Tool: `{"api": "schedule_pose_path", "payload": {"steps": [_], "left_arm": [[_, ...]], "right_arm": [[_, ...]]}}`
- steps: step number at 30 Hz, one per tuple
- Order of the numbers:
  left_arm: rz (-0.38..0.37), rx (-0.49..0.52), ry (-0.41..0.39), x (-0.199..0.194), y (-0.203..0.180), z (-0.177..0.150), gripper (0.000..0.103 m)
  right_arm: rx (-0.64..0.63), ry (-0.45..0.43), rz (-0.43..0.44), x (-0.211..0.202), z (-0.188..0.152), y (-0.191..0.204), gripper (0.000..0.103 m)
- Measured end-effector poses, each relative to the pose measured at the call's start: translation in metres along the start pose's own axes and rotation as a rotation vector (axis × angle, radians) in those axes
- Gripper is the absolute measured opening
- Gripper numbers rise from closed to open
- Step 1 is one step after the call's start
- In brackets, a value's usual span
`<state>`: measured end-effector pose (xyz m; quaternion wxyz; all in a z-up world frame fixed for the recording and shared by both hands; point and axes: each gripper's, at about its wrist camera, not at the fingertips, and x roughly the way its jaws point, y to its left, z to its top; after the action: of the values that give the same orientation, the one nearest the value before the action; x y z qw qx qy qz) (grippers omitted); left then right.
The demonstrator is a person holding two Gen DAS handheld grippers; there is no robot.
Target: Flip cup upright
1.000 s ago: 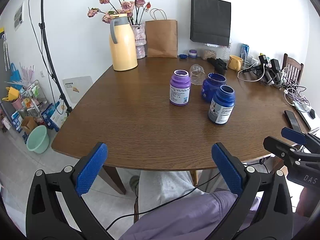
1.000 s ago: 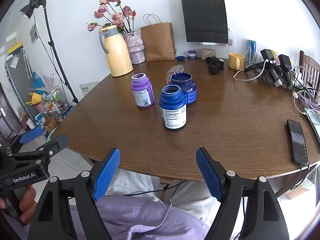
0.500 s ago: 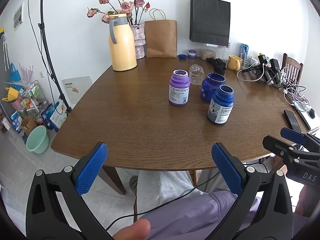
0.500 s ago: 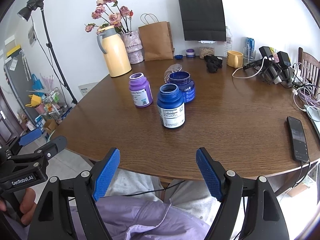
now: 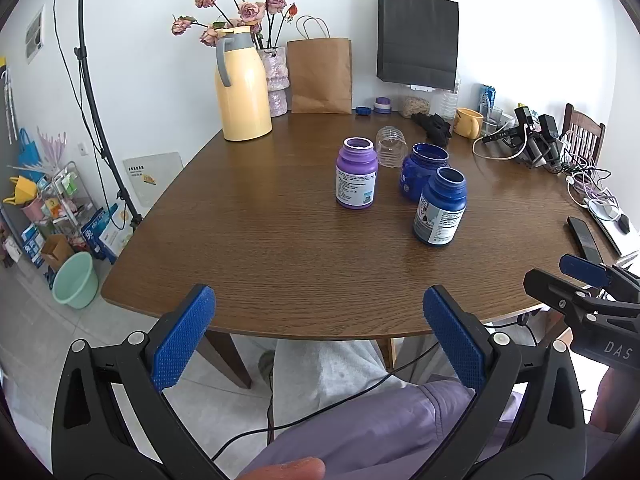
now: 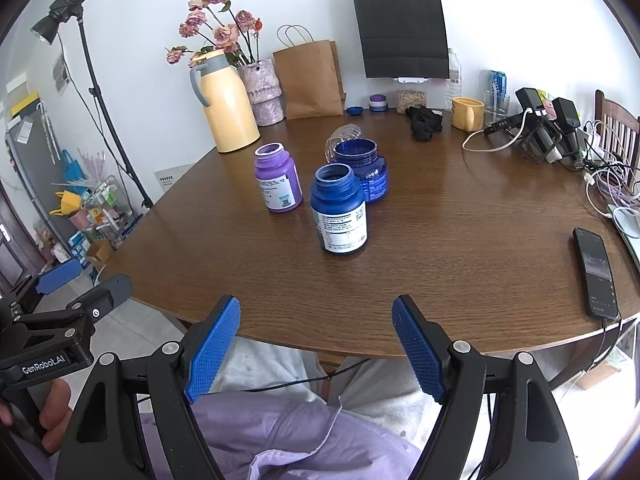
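Wooden surface (image 5: 280,248), largest element, carrying all task items. Landmark: the wide dark-blue jar (image 6: 362,170), standing upright with open mouth. Just in front of the jar stands a tall blue bottle (image 6: 340,210); to the jar's left, a purple bottle (image 6: 278,178); well behind and left of it, a yellow thermos jug (image 6: 226,104). The task's thing, a clear ribbed plastic cup (image 5: 390,146), lies on its side just behind the jar, partly hidden by it in the right wrist view (image 6: 344,138).

Left claw (image 5: 318,340) and right claw (image 6: 316,350) are both spread wide, pinching nothing, held at the near edge of the surface, well apart from the jar and cup.

Progress: the cup is not upright; reaching, gripping and righting it remain.

Change from the earlier frames: bottles, jar and cup keep their positions; both views shift only slightly, and a fingertip (image 5: 288,468) now shows at the left view's bottom edge.
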<state>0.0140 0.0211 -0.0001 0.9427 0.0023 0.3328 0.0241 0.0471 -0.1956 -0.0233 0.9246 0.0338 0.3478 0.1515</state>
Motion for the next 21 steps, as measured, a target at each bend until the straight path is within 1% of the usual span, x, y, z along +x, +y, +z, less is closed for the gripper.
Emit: {"api": "schedule_pose_path", "payload": {"steps": [21], "left_arm": [[0.000, 0.001, 0.000, 0.0003, 0.0005, 0.0002, 0.103]], "right_arm": [[0.005, 0.005, -0.003, 0.0012, 0.0010, -0.0016, 0.082]]}}
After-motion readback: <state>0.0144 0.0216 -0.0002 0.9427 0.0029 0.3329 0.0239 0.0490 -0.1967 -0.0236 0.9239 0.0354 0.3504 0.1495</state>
